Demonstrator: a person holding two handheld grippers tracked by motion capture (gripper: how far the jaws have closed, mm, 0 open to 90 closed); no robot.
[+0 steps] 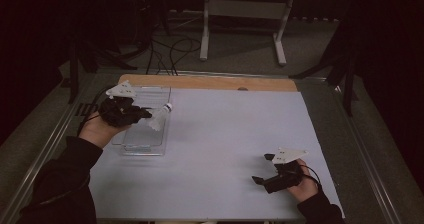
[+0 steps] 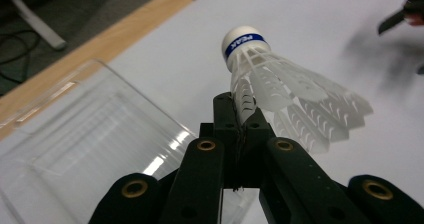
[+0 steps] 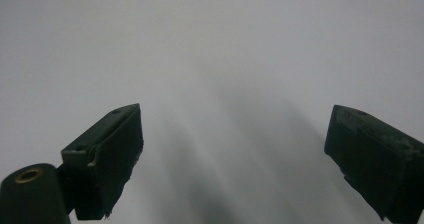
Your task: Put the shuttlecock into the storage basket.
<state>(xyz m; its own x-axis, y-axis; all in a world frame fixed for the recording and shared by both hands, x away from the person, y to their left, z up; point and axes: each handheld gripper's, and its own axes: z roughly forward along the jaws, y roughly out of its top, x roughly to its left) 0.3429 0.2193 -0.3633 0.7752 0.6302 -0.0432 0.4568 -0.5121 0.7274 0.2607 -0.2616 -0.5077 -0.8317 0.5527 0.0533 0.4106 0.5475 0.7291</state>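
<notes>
My left fingers [image 2: 239,121] are clamped on one feather edge of the shuttlecock's [image 2: 280,84] skirt, so the shuttlecock stands out beyond them with its white cork end pointing away and up, and the wide skirt flaring off to one side. In the high view I hold it at the right-hand wall of the clear tray [image 1: 131,146], the cork [image 1: 168,106] past that wall on the side of the open counter [image 1: 225,149]. That long axis matters most: to lay it in the tray I judge I must swing the cork back over the tray floor. My right fingers [image 1: 264,169] stand wide apart with nothing between them, well away near the counter's right edge
</notes>
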